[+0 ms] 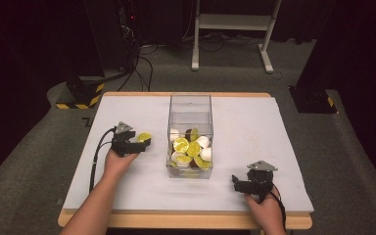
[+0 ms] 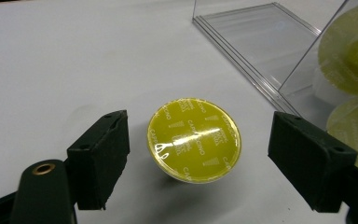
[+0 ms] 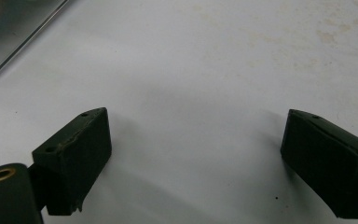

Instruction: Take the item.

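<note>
A coffee capsule with a yellow foil lid [image 2: 194, 139] lies on the white table top, left of a clear plastic box [image 1: 190, 110]. My left gripper [image 2: 198, 158] is open around the capsule, its jaws wide on either side and not touching it. In the high view that capsule [image 1: 144, 137] sits at the tip of the left gripper [image 1: 146, 144]. Several more capsules [image 1: 191, 147], yellow-lidded and white, fill the near end of the box. My right gripper [image 3: 196, 161] is open over bare table at the front right, with nothing between its jaws; in the high view the right gripper [image 1: 235, 181] points left.
The white table top [image 1: 254, 127] has a wooden edge along the front and back. The box's clear wall [image 2: 261, 56] rises close to the right of the left gripper. Beyond the table stand a white frame [image 1: 232, 22] and dark equipment with cables [image 1: 127, 44].
</note>
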`<state>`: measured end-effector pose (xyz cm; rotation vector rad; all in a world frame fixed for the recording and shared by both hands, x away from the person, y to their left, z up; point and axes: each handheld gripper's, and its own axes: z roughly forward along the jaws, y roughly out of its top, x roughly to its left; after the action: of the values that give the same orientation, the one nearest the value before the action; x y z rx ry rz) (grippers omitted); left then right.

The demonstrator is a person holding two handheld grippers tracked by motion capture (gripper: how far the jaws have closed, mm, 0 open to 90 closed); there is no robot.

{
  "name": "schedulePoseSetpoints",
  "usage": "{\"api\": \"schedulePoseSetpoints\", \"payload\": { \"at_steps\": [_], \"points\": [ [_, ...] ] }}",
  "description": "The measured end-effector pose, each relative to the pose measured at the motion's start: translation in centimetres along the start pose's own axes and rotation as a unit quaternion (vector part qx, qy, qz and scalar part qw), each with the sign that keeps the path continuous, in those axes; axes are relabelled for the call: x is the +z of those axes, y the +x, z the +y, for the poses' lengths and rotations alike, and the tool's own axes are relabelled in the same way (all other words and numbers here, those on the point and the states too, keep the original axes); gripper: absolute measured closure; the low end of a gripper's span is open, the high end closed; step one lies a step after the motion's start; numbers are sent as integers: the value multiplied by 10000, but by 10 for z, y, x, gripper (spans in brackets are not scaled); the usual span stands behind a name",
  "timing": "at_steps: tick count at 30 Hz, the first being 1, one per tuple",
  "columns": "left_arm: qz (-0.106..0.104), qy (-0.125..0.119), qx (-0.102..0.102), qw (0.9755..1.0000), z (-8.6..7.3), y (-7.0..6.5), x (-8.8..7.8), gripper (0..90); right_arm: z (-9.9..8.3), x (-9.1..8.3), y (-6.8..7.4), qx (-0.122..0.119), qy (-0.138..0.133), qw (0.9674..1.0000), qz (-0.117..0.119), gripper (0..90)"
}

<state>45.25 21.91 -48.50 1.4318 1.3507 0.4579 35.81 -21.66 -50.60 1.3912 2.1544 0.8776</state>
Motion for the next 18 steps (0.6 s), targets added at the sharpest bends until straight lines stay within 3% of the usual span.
{"api": "schedulePoseSetpoints", "payload": {
  "at_steps": [10,18],
  "points": [
    [-12,1,128,9999,3,-3,-13,207,0,0,0,3,-1,10000,-1,83],
    [-69,-29,102,9999,2,-4,-22,214,0,0,0,-1,0,10000,0,83]
  ]
}}
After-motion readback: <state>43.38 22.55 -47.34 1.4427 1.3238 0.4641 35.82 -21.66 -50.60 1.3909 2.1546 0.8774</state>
